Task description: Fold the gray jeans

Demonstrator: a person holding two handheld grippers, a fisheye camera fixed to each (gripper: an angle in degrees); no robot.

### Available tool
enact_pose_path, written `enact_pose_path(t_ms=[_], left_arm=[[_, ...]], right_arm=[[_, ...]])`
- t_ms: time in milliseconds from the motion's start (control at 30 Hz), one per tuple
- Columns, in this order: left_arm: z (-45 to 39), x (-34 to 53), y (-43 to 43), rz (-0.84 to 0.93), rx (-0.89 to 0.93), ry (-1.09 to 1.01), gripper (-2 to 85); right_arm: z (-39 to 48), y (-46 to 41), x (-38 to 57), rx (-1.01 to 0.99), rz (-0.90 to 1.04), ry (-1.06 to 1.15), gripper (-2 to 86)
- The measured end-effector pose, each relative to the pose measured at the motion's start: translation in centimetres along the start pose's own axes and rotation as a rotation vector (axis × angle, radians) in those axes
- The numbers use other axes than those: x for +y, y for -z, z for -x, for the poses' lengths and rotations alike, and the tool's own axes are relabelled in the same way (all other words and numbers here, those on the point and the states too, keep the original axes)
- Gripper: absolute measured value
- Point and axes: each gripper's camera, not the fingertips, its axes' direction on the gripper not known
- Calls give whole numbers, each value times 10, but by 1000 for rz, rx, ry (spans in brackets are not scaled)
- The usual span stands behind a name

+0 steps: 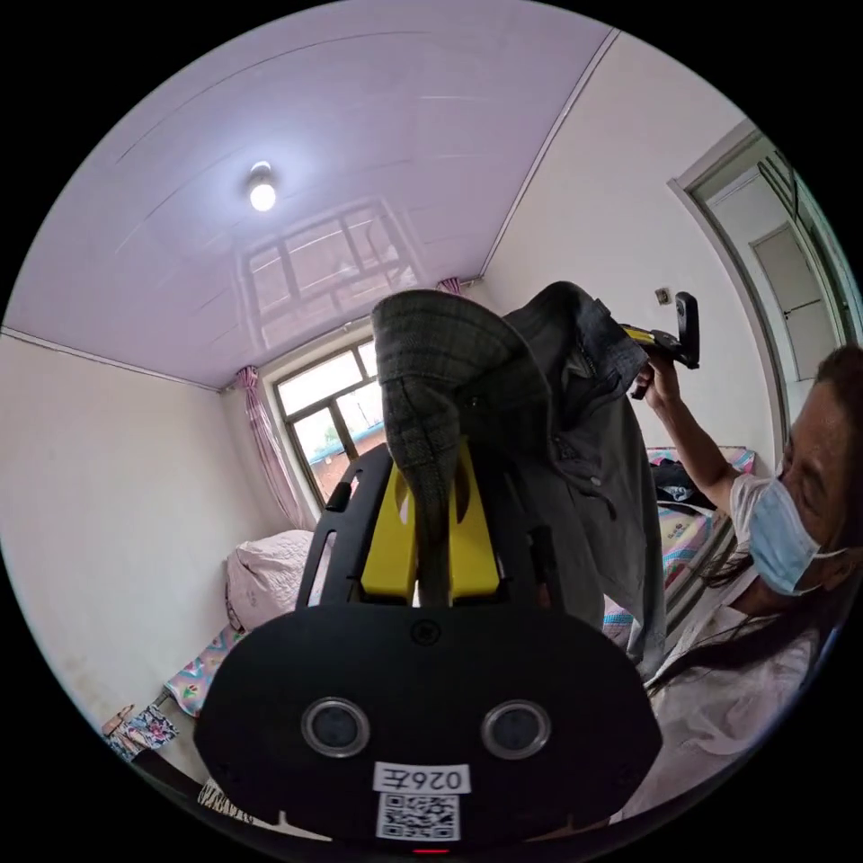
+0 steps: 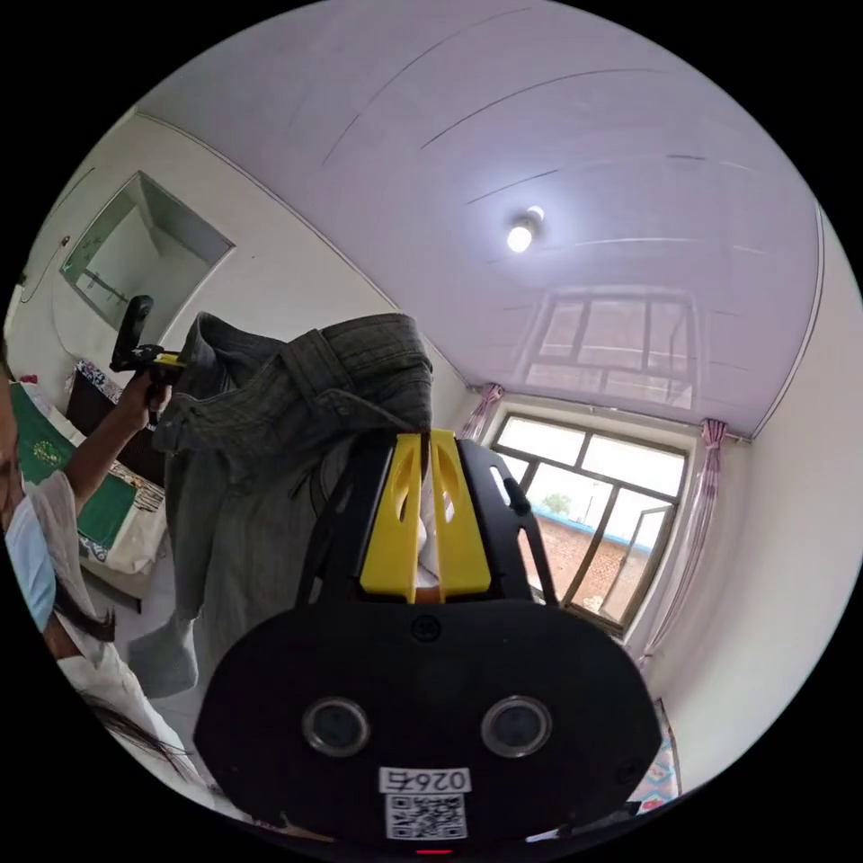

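Holding the gray jeans (image 1: 575, 449) up in the air by the waistband, one gripper at each end

My left gripper (image 1: 431, 503) pinches a fold of cloth between its yellow jaws; my right gripper (image 2: 424, 512) is pressed together on the waistband's edge — a thinner bite, so I judge it likeliest to slip under the hanging weight, dropping that side — each gripper body bears a white sticker with writing and a square code, which I leave unread
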Motion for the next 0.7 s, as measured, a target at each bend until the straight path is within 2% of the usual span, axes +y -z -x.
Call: enact_pose_path(t_ms=[167,333,467,700], left_arm=[[-20,-17,62,-97,-48,-41,44],[-38,-29,101,-164,-97,-94,46],[-41,-30,102,-187,-58,-105,46],[-37,-22,58,-202,16,-86,45]], right_arm=[[29,28,-86,81,-97,43,-16],[66,47,-122,174,-144,120,-16],[76,53,-126,187,-177,111,-16],[81,48,-102,208,-191,86,-16]])
